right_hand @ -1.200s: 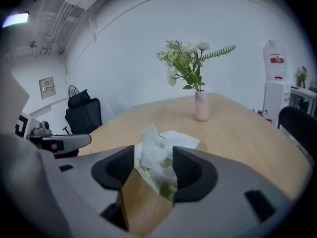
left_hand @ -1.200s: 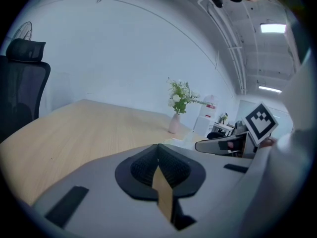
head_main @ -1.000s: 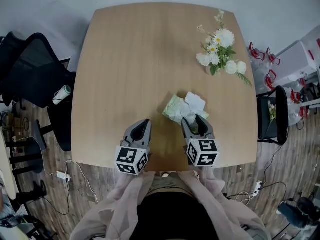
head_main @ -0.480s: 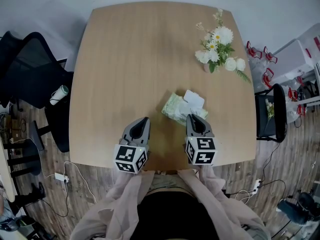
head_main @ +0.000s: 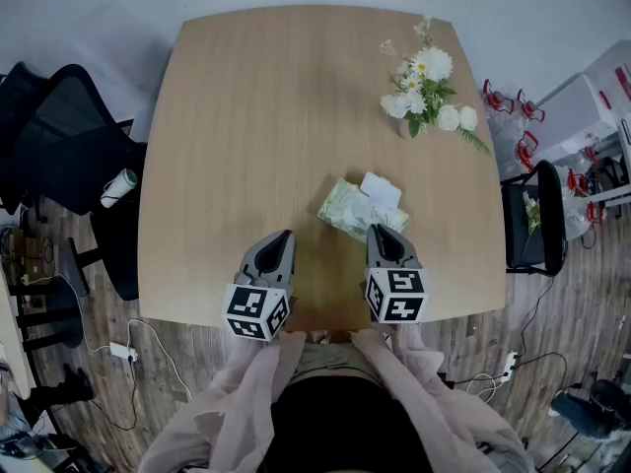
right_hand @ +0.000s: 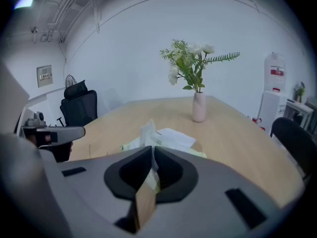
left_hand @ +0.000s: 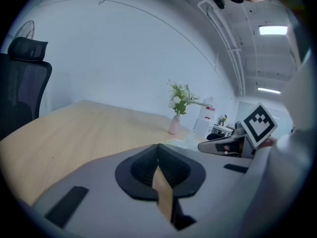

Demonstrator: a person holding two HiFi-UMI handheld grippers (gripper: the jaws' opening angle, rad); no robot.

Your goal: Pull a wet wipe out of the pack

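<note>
A pale green wet wipe pack lies on the wooden table with its white lid flap folded back. A white wipe sticks up from the pack's opening. My right gripper sits at the pack's near edge; its jaws have just been closing and are now shut on that wipe, which shows between the tips. My left gripper rests to the left of the pack, apart from it, shut with nothing in it.
A pink vase of white flowers stands at the table's far right. A black office chair is left of the table, another black chair at its right edge. Both grippers hover near the table's front edge.
The right gripper's jaws went from wide open to shut on the wipe at the pack's opening. The left gripper stayed where it was.
</note>
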